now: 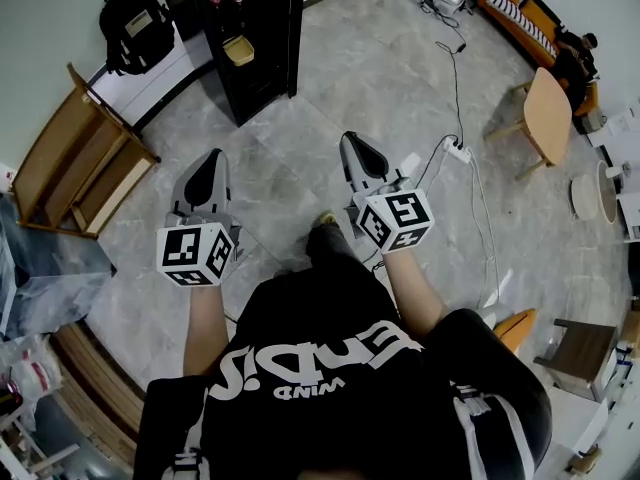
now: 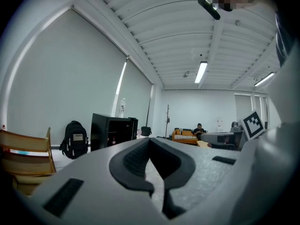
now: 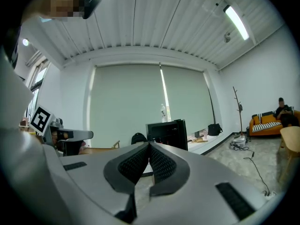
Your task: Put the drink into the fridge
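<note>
A clear drink bottle (image 2: 122,106) (image 3: 163,112) stands on top of the black fridge (image 1: 245,38) (image 2: 112,130) (image 3: 168,132), which is across the floor ahead with its door open and small items on its shelves. I hold both grippers out at waist height, well short of the fridge. My left gripper (image 1: 213,158) (image 2: 150,140) is shut with its pads together and nothing between them. A little to its right, my right gripper (image 1: 352,140) (image 3: 150,145) is also shut and empty. The head view does not show the bottle clearly.
A black backpack (image 1: 135,28) leans on the wall left of the fridge. A wooden chair (image 1: 80,163) stands at the left. A power strip and cable (image 1: 458,149) lie on the floor at the right, near a small wooden table (image 1: 548,113) and an orange sofa (image 1: 525,13).
</note>
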The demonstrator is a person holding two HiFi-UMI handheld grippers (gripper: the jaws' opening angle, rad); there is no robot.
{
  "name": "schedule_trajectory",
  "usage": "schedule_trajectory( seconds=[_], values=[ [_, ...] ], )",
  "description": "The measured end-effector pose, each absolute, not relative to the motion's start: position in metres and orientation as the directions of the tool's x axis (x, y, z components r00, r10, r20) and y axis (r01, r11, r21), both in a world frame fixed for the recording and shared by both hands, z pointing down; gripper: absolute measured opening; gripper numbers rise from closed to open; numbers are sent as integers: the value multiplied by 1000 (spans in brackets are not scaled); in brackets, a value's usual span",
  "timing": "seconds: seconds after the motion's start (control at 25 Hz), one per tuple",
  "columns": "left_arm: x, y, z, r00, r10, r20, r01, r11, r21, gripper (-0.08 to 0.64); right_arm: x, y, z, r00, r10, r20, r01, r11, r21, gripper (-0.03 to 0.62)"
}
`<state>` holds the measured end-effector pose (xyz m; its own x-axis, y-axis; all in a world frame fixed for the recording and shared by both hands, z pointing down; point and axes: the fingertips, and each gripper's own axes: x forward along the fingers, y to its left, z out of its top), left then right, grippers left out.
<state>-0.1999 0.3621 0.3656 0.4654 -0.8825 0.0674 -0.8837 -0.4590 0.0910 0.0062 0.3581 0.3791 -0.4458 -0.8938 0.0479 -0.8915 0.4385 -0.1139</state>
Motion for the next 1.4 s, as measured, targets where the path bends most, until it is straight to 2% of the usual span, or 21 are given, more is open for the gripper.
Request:
schedule_trajectory(
  seconds=[0.56,1.12,1.4],
  values=[
    [-193,255,376,476,-879,41,-876,-469,114,6,-1,252,393,-457,-889,30,-885,451,-119,20],
    [-150,66,334,364,-931,16,-926,-360,115,6,56,58,358,-549,-835,35,-830,540,-140,19],
    [-129,11,319,308,-951,2,-947,-306,91,6,74,-7,355,-601,-798,43,-794,589,-151,19]
  ],
)
